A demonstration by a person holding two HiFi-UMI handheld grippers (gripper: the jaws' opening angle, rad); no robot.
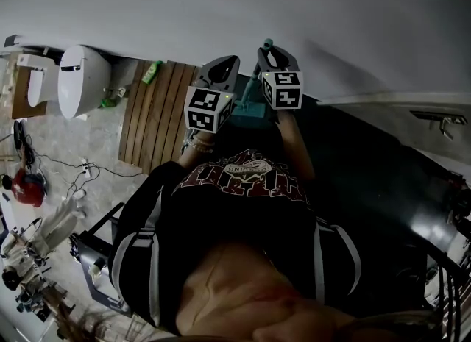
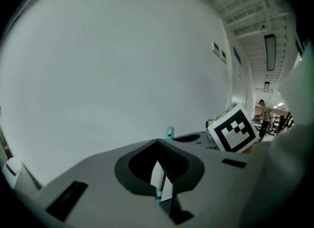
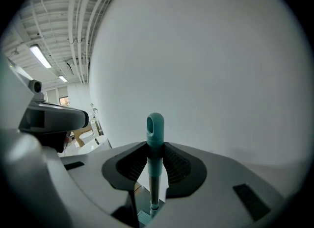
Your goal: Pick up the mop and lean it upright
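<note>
**At the white wall: mop clamped upright in the right gripper**

Before the white wall (image 1: 221, 2), both grippers are held out side by side ahead of the person, jaws pointed at the wall. The left gripper (image 1: 225, 64) is seen with its jaws drawn together at the tips and nothing clamped. Its marker cube (image 1: 208, 109) carries only a black-and-white pattern. Shirt lettering (image 1: 246, 175) is noted but cannot be read. The right gripper (image 3: 155, 151) is closed on the mop (image 3: 155, 126) handle, which is held upright with its teal cap above the jaws. The mop head (image 1: 246, 107) is seen below, between the grippers.
</note>
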